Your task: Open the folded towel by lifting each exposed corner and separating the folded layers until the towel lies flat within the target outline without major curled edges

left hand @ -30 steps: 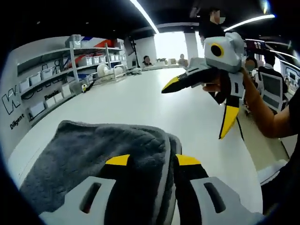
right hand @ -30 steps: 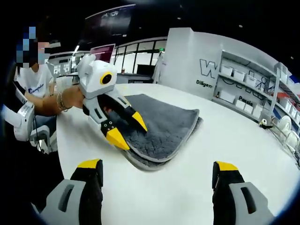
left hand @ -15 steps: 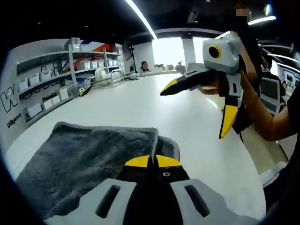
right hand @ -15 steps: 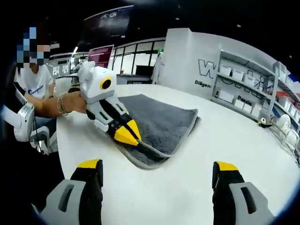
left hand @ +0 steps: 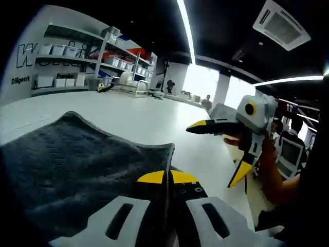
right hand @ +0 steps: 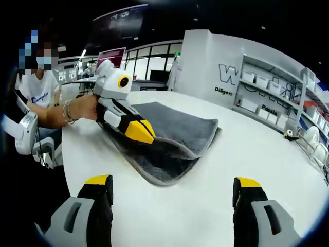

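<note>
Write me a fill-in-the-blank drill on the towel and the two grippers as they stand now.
1. The left gripper is shut on the towel's ____ layer.
2. The towel is ____ in colour.
3. The right gripper has its jaws ____, holding nothing.
4. The towel lies on a ____ table.

Missing words: top; grey; open; white

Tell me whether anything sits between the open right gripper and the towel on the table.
Nothing visible does. In the right gripper view, bare white table lies between the right gripper and the grey towel. The left gripper is shut on the towel's top layer at its near corner, off to the side.
</note>
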Available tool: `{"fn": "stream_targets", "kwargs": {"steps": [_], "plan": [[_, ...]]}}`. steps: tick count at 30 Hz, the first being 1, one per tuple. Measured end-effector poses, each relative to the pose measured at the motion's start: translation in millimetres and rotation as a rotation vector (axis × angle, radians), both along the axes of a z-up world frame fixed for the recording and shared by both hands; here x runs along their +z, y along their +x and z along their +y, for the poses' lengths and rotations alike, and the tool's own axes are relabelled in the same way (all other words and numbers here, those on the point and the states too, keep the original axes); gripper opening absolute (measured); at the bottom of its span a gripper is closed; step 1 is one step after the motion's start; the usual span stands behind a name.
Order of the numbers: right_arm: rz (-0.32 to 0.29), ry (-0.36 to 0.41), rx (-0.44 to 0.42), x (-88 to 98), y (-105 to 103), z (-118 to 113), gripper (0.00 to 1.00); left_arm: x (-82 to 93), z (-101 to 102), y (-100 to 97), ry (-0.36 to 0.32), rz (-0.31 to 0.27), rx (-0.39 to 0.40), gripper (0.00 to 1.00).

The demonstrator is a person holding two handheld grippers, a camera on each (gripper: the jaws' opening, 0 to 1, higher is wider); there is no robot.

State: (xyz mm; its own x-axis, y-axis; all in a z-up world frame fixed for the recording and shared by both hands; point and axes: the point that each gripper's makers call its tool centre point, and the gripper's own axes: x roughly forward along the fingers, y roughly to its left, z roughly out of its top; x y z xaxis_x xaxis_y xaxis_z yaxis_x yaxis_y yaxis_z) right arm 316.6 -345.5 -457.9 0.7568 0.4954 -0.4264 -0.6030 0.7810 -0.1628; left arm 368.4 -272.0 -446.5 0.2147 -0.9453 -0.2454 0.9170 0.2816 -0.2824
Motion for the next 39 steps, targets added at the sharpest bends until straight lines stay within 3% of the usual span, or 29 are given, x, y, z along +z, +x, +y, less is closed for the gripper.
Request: {"fn": "stream_targets", "kwargs": {"steps": [9,16,26,30,33,34,39], "plan": [[0.005,-0.006,0.014,-0.3,1,5,0.99,28.8,30,17.2,-0.128,0.015,0.102,0.02],[0.007,-0.012,0.027,0.2,4,11,0.99,49.9,74,37.8,-0.206,0.014,0.210,0.02],[0.004,-0.025,0.054,2.3,7,22,0.99,72.7,143,62.7,-0.226,-0.104,0.374,0.02],[0.006,-0.032,0.065,2.7,8,26,0.99,82.5,173,67.5,-0.244,-0.136,0.430,0.02],[0.006,-0.037,0.071,3.0,9,28,0.99,83.1,175,67.6,-0.244,-0.139,0.433,0.02],[0.006,-0.037,0.072,3.0,9,28,0.99,89.7,198,71.1,-0.266,-0.157,0.480,0.02],[0.010,-0.035,0.078,1.7,11,31,0.99,94.1,224,72.9,-0.264,-0.190,0.529,0.02]]}}
